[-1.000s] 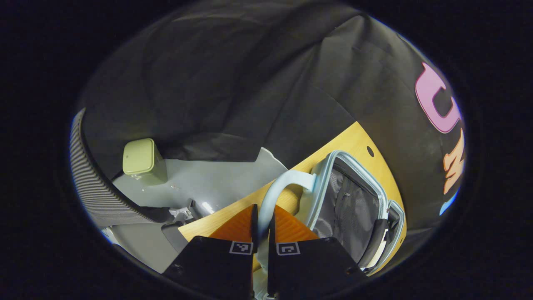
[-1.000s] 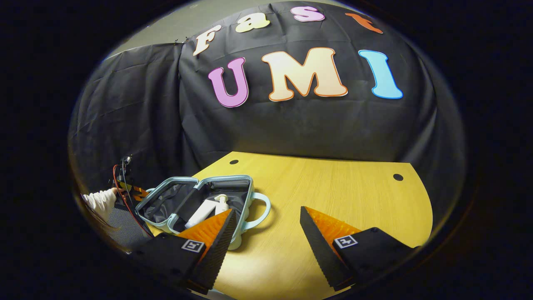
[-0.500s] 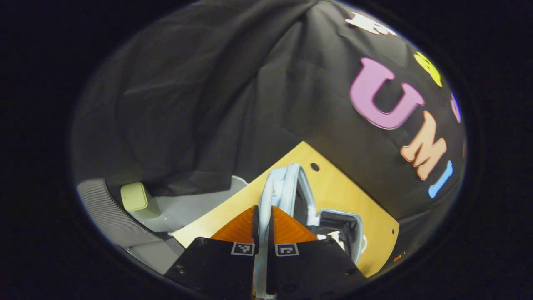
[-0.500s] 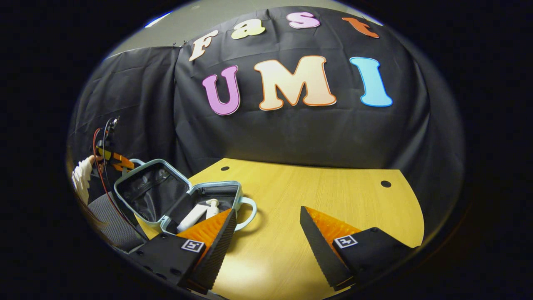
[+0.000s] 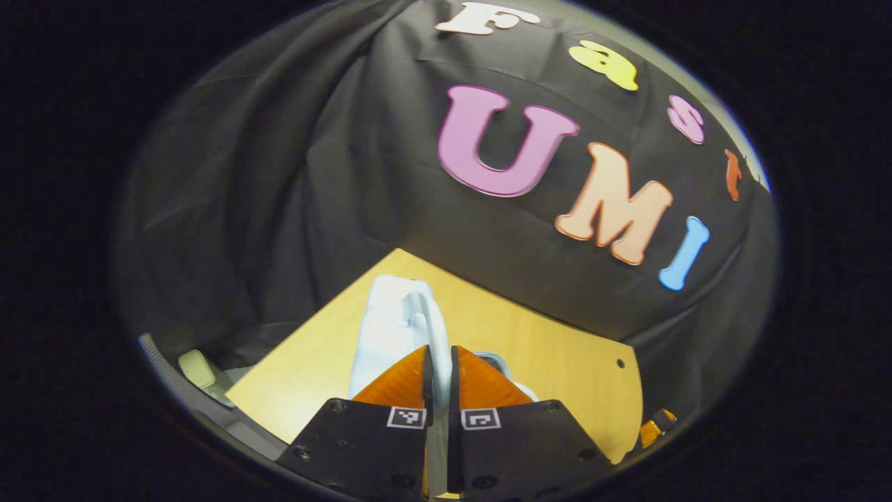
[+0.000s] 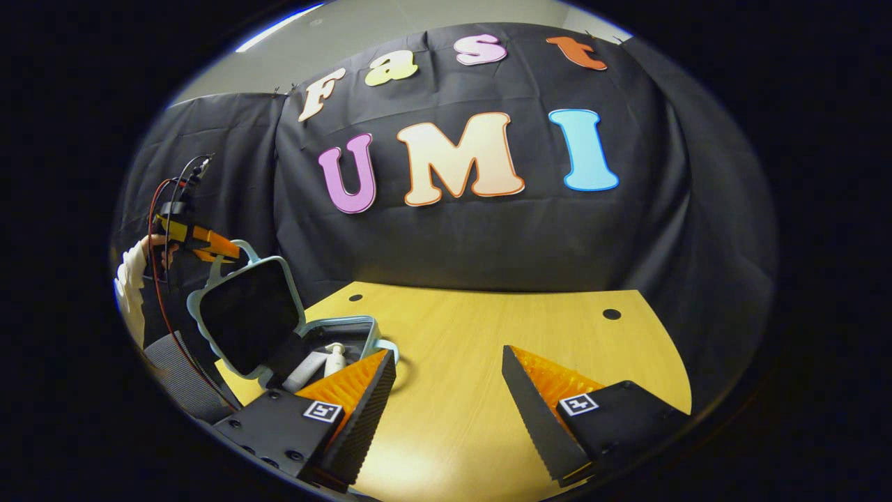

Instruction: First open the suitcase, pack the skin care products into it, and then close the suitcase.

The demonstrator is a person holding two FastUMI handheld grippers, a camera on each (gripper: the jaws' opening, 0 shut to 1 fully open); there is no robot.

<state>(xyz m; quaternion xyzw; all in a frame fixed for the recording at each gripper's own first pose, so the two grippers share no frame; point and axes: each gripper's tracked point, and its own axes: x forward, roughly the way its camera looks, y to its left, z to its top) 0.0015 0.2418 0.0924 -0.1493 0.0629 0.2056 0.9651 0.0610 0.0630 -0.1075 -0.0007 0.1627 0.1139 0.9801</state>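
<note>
The pale blue suitcase (image 6: 245,322) sits at the left end of the wooden table (image 6: 488,348). Its lid stands nearly upright over the base (image 6: 348,328). White skin care bottles (image 6: 311,361) lie in the base, one with a pump top (image 6: 336,354). My left gripper (image 5: 439,364) is shut on the lid's handle (image 5: 425,321), with the lid's outer shell (image 5: 382,333) just beyond it. In the right gripper view that left gripper (image 6: 208,242) is at the lid's top handle, held by a hand (image 6: 132,273). My right gripper (image 6: 448,357) hovers open over bare table, right of the suitcase, holding nothing.
A striped grey chair back (image 6: 173,362) stands by the table's left end. A pale green bin (image 5: 197,368) rests on the grey floor beyond the table corner. The table has small round holes (image 6: 612,314) near its far edge, and black cloth hangs behind it.
My left gripper has swung the lid up by its handle, from lying flat open to nearly upright. The right gripper has stayed open and hardly moved.
</note>
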